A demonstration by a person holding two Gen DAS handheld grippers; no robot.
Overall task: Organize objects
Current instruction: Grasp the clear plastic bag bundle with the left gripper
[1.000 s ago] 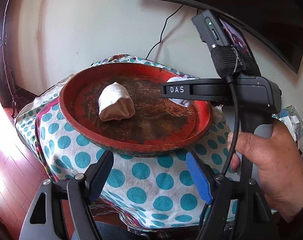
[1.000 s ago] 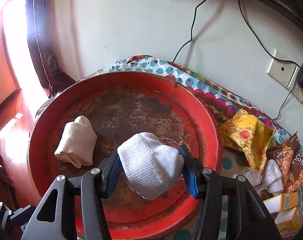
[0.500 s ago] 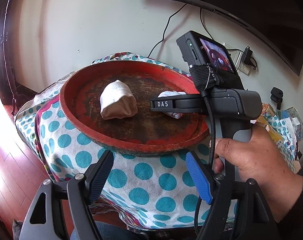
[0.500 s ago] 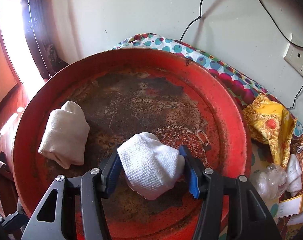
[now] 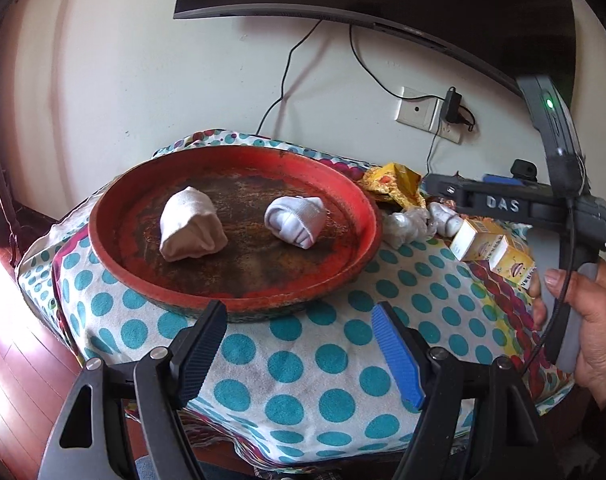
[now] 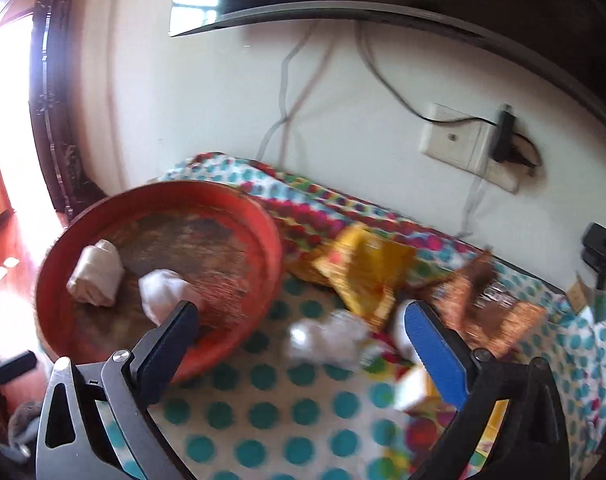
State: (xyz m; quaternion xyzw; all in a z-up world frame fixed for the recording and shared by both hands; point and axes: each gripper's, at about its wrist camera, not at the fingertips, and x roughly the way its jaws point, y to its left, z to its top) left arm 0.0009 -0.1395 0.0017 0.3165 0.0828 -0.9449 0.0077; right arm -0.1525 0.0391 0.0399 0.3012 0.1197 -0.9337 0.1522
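Red tray (image 5: 367,216) sat on the polka-dot counter (image 5: 303,368). Inside it lay the beige sock roll (image 5: 191,226) and the white sock roll (image 5: 297,220), apart. Left gripper (image 5: 299,354) hung before the tray, fingers spread wide, empty. Right gripper (image 6: 303,356) likewise wide, empty, over snack packets (image 6: 367,276); that view was blurred.

The right wrist view is motion-blurred: the crumpled white wad (image 6: 327,340), yellow packet (image 6: 363,276) and brown wrapper (image 6: 487,300) on the bench are smeared, their print unreadable. The black finger (image 6: 171,344) hides part of the white sock (image 6: 163,290). In the left wrist view, the right gripper's body (image 5: 515,204) covers things behind it, and its fingers are out of sight.
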